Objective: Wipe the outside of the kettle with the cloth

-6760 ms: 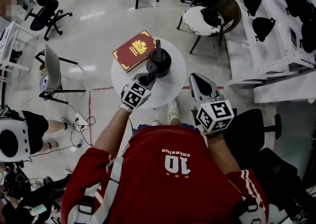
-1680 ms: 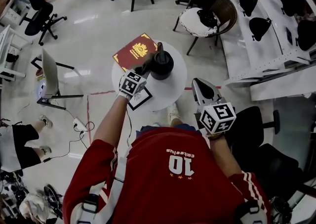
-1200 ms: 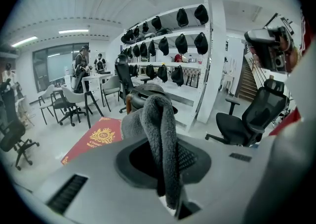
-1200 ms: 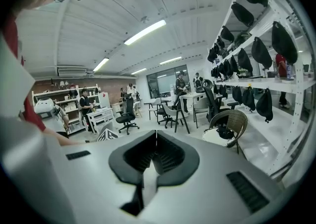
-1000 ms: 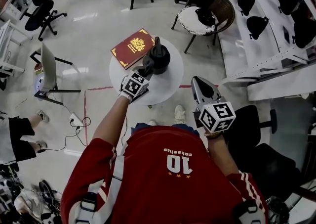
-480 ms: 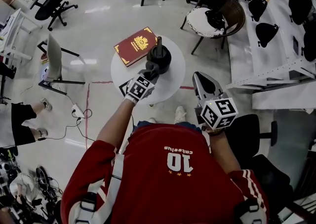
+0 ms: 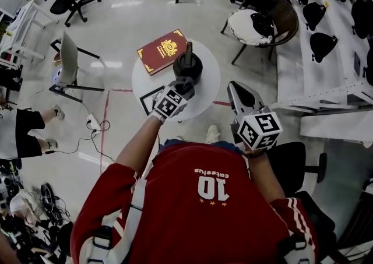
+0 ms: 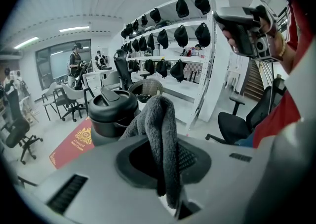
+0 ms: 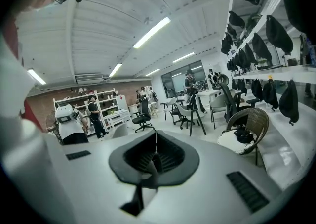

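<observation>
A black kettle (image 7: pixel 187 67) stands upright on a small round white table (image 7: pixel 205 91). In the head view my left gripper (image 7: pixel 184 87) is at the kettle's near side, shut on a grey cloth (image 7: pixel 186 84) that lies against the kettle's body. The left gripper view shows the cloth (image 8: pixel 162 134) hanging folded out of the left gripper (image 8: pixel 165 168), with the kettle (image 8: pixel 112 114) and its lid just beyond it to the left. My right gripper (image 7: pixel 236 90) is held off the table's right edge, away from the kettle. In its own view the right gripper (image 9: pixel 155 161) is shut on nothing.
A red book (image 7: pixel 165 51) lies on the table's far left, overhanging the rim, and a black-framed card (image 7: pixel 150 99) at its near left. A wicker chair (image 7: pixel 263 18) stands beyond, white shelves (image 7: pixel 326 30) with dark caps to the right, and a person (image 7: pixel 23 134) at the far left.
The left gripper with the cloth has slid from the kettle's left side round to its near side. The right gripper has stayed put, and the head view has shifted a little.
</observation>
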Available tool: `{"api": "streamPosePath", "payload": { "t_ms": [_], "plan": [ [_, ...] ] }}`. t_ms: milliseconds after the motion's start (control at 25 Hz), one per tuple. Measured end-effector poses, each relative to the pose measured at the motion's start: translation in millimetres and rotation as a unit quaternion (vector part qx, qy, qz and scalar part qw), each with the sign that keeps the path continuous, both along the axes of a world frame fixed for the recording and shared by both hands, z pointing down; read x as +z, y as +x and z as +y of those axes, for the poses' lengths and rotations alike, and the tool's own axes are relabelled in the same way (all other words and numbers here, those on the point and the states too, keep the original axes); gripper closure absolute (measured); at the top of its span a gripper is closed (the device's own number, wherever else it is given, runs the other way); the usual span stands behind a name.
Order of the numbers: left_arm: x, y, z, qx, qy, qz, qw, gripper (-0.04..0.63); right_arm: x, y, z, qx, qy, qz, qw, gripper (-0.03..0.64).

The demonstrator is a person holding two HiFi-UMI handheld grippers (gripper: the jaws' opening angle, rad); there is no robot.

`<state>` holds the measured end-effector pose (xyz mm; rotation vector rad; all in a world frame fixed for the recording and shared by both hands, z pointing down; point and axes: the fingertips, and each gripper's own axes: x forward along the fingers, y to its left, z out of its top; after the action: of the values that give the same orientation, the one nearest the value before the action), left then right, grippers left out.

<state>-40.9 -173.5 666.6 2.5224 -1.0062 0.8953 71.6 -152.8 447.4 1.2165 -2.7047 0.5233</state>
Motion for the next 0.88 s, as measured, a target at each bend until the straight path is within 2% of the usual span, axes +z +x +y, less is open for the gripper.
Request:
{"api": "streamPosePath", "payload": {
  "t_ms": [280,480,880],
  "plan": [
    [2,28,-12,-0.003,-0.003,0.005,1.0000,0.548,2,20,-17,-0.014,0.002,-0.008,1.000,0.600],
    [-6,40,-24,-0.020,-0.002,0.022,0.9996,0.548,1,34,-29,-0.026,0.006,-0.012,1.000,0.600],
    [-19,64,-57,-0.060,0.012,0.033,0.9976,0.549,3,65,-57,-0.056,0.015,-0.018,0.998,0.600]
  ]
}}
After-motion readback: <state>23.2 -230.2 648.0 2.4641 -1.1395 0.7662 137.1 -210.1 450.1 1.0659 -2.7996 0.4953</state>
